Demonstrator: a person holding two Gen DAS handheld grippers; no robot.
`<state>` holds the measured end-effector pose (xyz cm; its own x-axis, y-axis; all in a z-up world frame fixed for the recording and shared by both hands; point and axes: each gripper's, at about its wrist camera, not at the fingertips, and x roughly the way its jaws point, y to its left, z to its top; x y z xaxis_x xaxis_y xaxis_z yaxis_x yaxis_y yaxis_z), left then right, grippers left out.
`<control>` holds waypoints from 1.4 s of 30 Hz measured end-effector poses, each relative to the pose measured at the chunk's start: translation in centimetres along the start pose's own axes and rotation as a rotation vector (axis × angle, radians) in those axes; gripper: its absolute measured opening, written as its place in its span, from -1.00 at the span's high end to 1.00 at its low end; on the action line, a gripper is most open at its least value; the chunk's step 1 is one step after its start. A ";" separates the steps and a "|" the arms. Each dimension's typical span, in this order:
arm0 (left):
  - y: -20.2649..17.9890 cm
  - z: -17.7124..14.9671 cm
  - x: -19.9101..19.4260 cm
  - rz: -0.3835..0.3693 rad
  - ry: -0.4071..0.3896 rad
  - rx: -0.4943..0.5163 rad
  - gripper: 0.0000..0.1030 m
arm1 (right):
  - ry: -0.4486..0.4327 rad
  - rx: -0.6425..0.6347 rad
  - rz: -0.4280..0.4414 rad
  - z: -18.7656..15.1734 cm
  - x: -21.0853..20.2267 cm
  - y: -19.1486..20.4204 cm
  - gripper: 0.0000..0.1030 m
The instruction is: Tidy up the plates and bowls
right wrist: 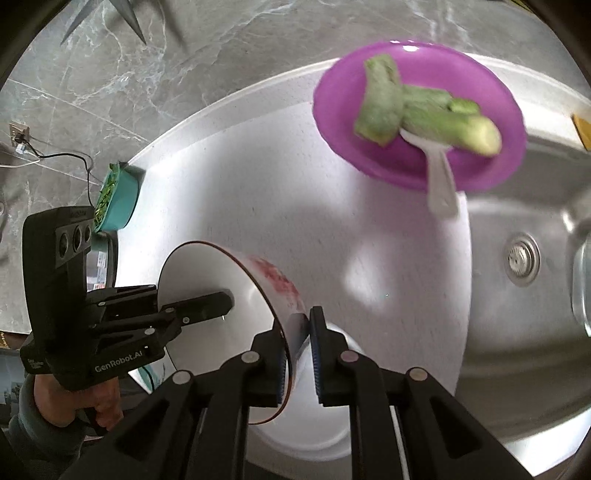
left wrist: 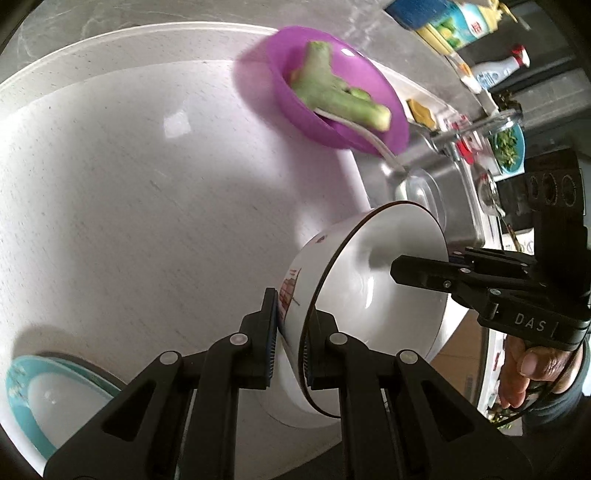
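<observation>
A white bowl (left wrist: 369,266) with a red pattern hangs tilted on its side above the white counter (left wrist: 147,184), held from two opposite sides. My left gripper (left wrist: 291,332) is shut on its near rim, one pad outside and one inside. My right gripper comes in from the right, and one of its fingers (left wrist: 417,275) lies inside the bowl. In the right wrist view my right gripper (right wrist: 297,332) pinches the wall of the bowl (right wrist: 207,273); one of the left gripper's fingers (right wrist: 207,304) reaches into it from the left.
A purple bowl (right wrist: 417,110) with green vegetable pieces and a white spoon (right wrist: 439,184) sits at the counter's edge by the steel sink (right wrist: 517,258). A teal plate (left wrist: 22,387) lies at the lower left. A teal bowl of greens (right wrist: 118,199) and bottles (left wrist: 461,26) stand further off.
</observation>
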<state>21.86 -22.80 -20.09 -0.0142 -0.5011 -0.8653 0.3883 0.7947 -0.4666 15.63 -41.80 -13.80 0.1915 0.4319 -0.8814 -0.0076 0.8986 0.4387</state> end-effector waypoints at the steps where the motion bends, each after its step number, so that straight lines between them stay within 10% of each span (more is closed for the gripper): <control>1: -0.5 -0.4 0.3 0.005 0.004 0.003 0.82 | 0.006 0.000 -0.001 -0.6 -0.2 -0.2 0.72; 19: -2.7 -8.3 3.8 0.140 0.024 0.064 0.76 | 0.063 -0.040 -0.065 -5.2 2.7 -1.3 0.73; 42: -3.0 -7.4 5.1 0.157 -0.132 0.100 0.69 | 0.065 -0.026 -0.090 -5.4 3.7 -1.4 0.78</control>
<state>13.78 -25.20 -24.50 0.1721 -0.4196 -0.8912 0.4660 0.8318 -0.3016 11.06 -41.08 -18.60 0.1286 0.3531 -0.9267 -0.0192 0.9352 0.3536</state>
